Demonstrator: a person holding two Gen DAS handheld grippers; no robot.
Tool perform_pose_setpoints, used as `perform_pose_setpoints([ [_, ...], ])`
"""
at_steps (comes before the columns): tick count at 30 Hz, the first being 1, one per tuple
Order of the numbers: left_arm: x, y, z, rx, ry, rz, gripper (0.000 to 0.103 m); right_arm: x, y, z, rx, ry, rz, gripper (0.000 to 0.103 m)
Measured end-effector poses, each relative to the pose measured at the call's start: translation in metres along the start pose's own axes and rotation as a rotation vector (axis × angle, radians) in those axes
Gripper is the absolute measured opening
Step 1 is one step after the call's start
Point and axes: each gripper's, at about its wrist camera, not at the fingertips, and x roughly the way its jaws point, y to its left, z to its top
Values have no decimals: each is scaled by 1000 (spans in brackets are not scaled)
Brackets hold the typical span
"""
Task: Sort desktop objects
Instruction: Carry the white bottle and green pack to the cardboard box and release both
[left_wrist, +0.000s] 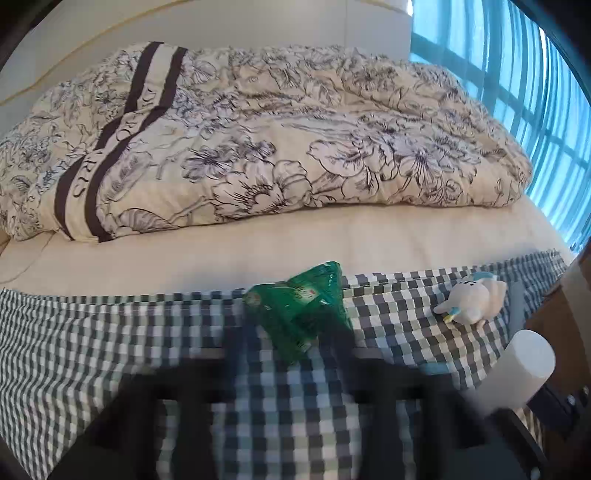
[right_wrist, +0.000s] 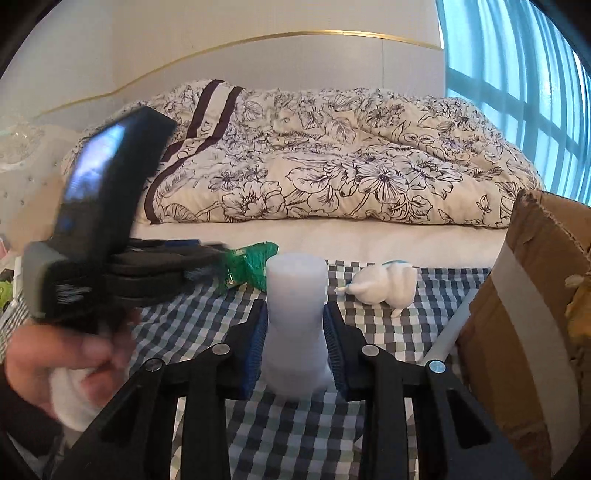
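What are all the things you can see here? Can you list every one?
bottle: one, white, between the right gripper's fingers
packet: one, green, on the cloth, at the left gripper's fingertips
toy: one, white with blue, lying on the cloth
cloth: one, grey and white checks, under the things
quilt: one, cream with dark flowers, on the bed behind
box: one, brown cardboard, far right
left gripper: black, blurred
right gripper: black, blue pads
hand: one, holding the left gripper
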Motion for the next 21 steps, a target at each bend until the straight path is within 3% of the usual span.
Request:
perform_pose_setpoints([
  [2,6,-4,2,-5,-18,21,83,-1,-3,0,3,-4,1,30],
  [6,30,-11,6,-10,46,-5,89,-4,-6,1,8,-12,-3,30],
  [8,45,-12,2,1,96,39,79,-4,-8,2,11,-18,-9,29],
  [9,51,-10,-1,-9,124,38,47,-4,-9,2,13,-19,-9,29],
  [10,53,-8,-3,-26,137,20,42,-4,-10,2,16,-19,-9,29],
  [12,47,-5,-4,-35,120,16,38,-3,-11,3,21,-21,-6,29],
  [21,-12,10,5,-21,5,65,37,-18,-1,8,3,-48,-12,29],
])
